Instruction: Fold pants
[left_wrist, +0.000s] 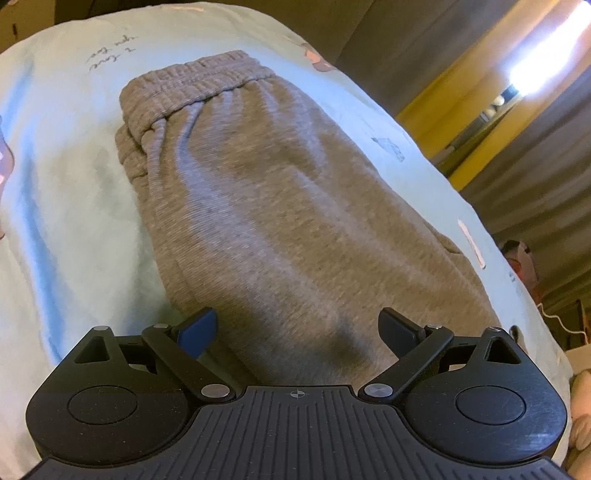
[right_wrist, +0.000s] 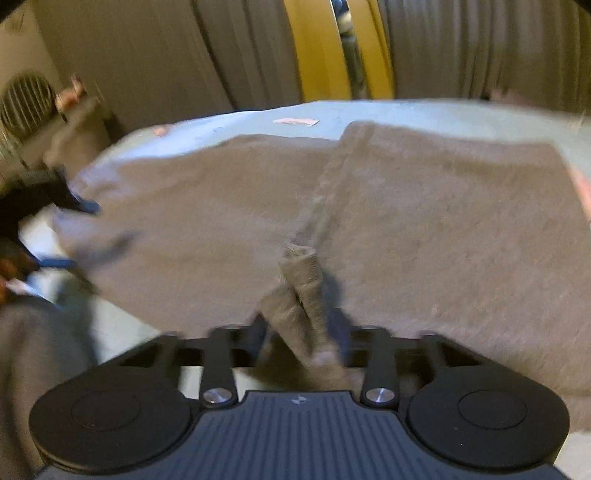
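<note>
Grey pants (left_wrist: 266, 206) lie on a sheet (left_wrist: 66, 192); left gripper (left_wrist: 299, 332) spread apart, right gripper (right_wrist: 299, 332) clamped on a cuff (right_wrist: 303, 280) (blurred).

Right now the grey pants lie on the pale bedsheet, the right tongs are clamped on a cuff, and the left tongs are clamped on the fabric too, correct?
Not quite. The left tongs are open above the grey pants, gripping nothing, as the left wrist view shows. The rest holds: pants on the pale bedsheet, right tongs clamped on a cuff.
</note>
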